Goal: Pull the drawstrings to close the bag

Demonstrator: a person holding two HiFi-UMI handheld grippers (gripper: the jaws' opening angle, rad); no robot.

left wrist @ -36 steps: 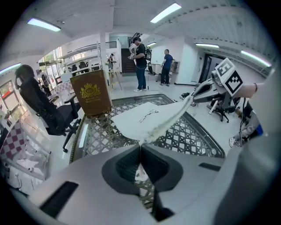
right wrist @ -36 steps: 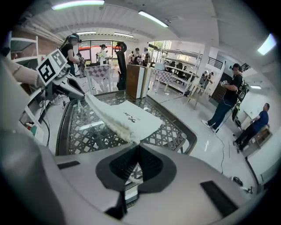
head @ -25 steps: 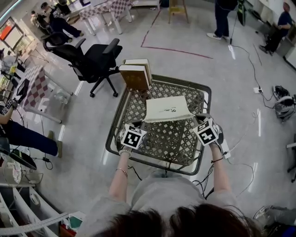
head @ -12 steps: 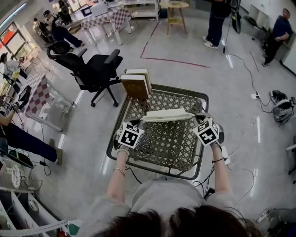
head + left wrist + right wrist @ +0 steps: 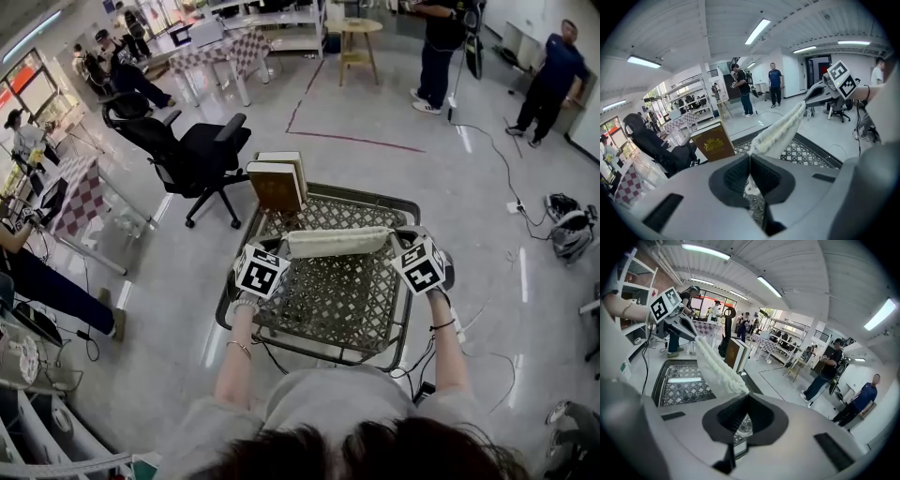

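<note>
A cream cloth bag [image 5: 339, 242] hangs stretched between my two grippers above the lattice-topped table [image 5: 319, 352], its mouth gathered into a narrow ruffled band. My left gripper [image 5: 285, 247] is shut on the bag's left drawstring end, my right gripper [image 5: 395, 240] on the right end. In the left gripper view the ruffled bag [image 5: 780, 131] runs from my shut jaws [image 5: 749, 158] to the right gripper [image 5: 807, 100]. In the right gripper view the bag [image 5: 717, 367] runs from the jaws [image 5: 747, 398] to the left gripper [image 5: 692, 333]. The cords themselves are hidden inside the jaws.
A brown and cream book-like box [image 5: 277, 178] stands on the table's far left corner. A black office chair [image 5: 192, 141] is on the floor to the left of it. Cables [image 5: 511, 178] lie on the floor at the right, and several people stand farther off.
The bag lay flat and wide on the table a second ago; now it is lifted and bunched into a thin band between the grippers. My view has tilted up a little.
</note>
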